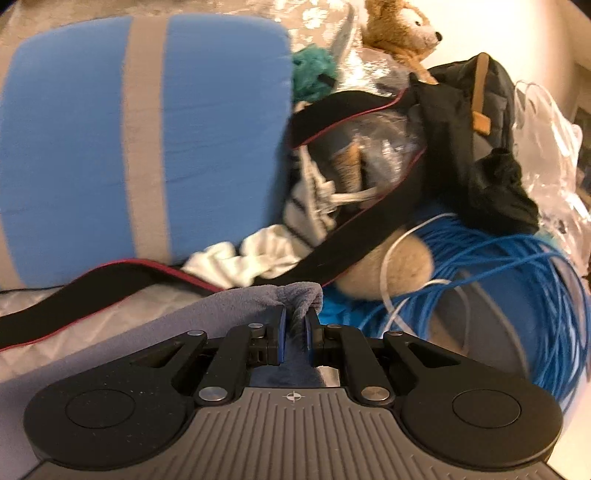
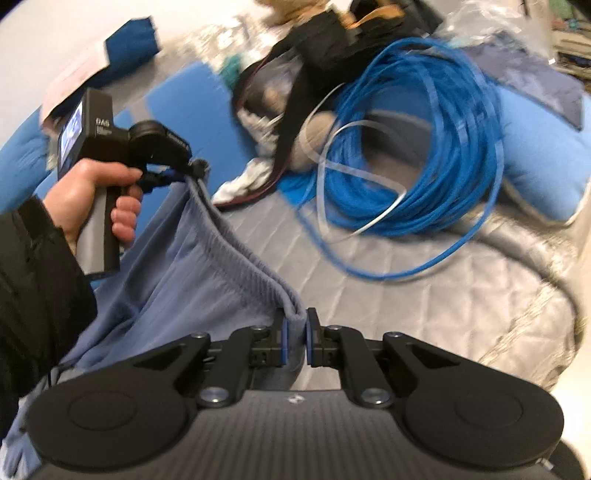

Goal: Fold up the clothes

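Note:
A grey-blue garment [image 2: 192, 273] with a ribbed waistband hangs stretched between both grippers above the quilted bed. My right gripper [image 2: 295, 332] is shut on one end of the waistband, at the bottom of the right wrist view. My left gripper [image 2: 194, 170], held by a hand [image 2: 85, 192] in a dark sleeve, pinches the other end at the upper left of that view. In the left wrist view, the left gripper [image 1: 295, 325] is shut on a bunched corner of the same garment [image 1: 236, 302].
A large coil of blue cable [image 2: 417, 147] lies on the grey quilt [image 2: 406, 302] ahead. Behind it sit a black bag [image 1: 476, 122], a black strap with red edging [image 1: 110, 284], white cloth [image 1: 251, 254], plush toys [image 1: 402, 33] and blue pillows [image 1: 147, 140].

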